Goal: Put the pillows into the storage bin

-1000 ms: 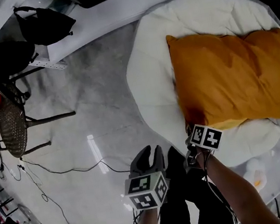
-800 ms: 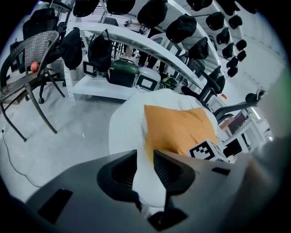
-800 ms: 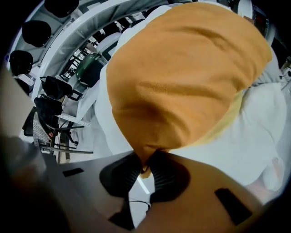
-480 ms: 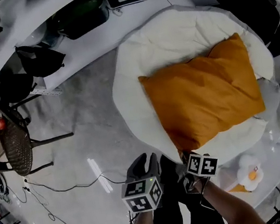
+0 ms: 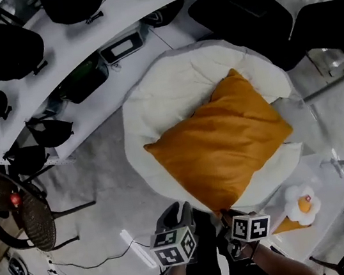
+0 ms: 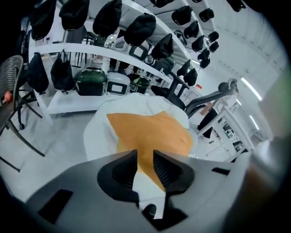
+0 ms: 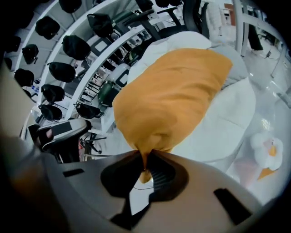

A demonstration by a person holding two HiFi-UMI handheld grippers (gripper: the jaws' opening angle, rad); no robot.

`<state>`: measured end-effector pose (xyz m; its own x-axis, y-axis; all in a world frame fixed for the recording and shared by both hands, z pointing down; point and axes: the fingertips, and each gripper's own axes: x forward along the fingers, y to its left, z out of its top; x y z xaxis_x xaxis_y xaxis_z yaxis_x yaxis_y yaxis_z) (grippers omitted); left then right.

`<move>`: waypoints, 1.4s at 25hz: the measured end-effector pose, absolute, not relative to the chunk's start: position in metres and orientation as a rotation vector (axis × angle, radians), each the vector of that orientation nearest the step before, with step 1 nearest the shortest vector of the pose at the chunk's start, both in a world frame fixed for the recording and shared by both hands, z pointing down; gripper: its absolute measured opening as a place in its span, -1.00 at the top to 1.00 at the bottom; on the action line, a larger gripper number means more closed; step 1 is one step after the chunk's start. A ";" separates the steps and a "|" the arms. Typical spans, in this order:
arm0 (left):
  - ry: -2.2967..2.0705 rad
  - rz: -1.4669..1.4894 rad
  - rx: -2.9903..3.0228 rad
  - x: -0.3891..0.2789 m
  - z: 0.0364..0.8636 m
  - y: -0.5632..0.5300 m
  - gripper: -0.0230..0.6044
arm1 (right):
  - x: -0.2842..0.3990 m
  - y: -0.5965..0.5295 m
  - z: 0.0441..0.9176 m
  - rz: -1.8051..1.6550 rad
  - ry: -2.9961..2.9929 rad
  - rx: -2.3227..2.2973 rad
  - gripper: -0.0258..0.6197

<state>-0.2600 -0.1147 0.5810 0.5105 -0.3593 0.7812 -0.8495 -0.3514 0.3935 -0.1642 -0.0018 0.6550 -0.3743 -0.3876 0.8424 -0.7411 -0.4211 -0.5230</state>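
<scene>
While the right gripper [image 7: 145, 161] hangs at the near edge, its 2 jaws, just closing, are pinching the near corner of the big orange fabric pillow [image 5: 221, 142], and that pillow rests across the round white padded cushion [image 5: 154, 104]. Just to the left, the left gripper [image 6: 144, 164] shows its jaws partly spread, gripping nothing. Over at near right sits the clear plastic storage bin [image 5: 336, 172], with 1 small white-and-orange plush pillow [image 5: 299, 204] inside.

Looks dim in the head view, brighter in both gripper views, with fisheye bending, black corners, glare on the floor [image 5: 132, 248] and a blurred foreground.
</scene>
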 end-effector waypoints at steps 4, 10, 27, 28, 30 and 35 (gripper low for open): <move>-0.928 0.771 2.006 -0.226 0.549 -0.107 0.58 | -0.142 0.007 0.613 1.899 -1.546 1.658 0.81; -0.857 0.801 2.090 -0.193 0.507 -0.089 0.58 | -0.108 0.012 0.555 1.918 -1.611 1.792 0.82; -0.755 0.741 2.243 -0.130 0.410 -0.044 0.58 | -0.010 0.015 0.429 1.909 -1.765 2.154 0.86; -0.747 0.734 2.251 -0.126 0.405 -0.043 0.58 | -0.005 0.014 0.421 1.906 -1.770 2.176 0.86; -0.727 0.720 2.271 -0.116 0.392 -0.043 0.58 | 0.007 0.014 0.404 1.899 -1.773 2.227 0.86; -0.675 0.689 2.339 -0.089 0.358 -0.037 0.58 | 0.030 0.017 0.363 1.870 -1.811 2.320 0.86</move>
<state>-0.0894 -0.0374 0.3584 0.7357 -0.2924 0.6109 -0.6051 -0.6891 0.3989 0.0300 0.0168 0.3633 -0.0815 -0.8524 0.5166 -0.4891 -0.4174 -0.7659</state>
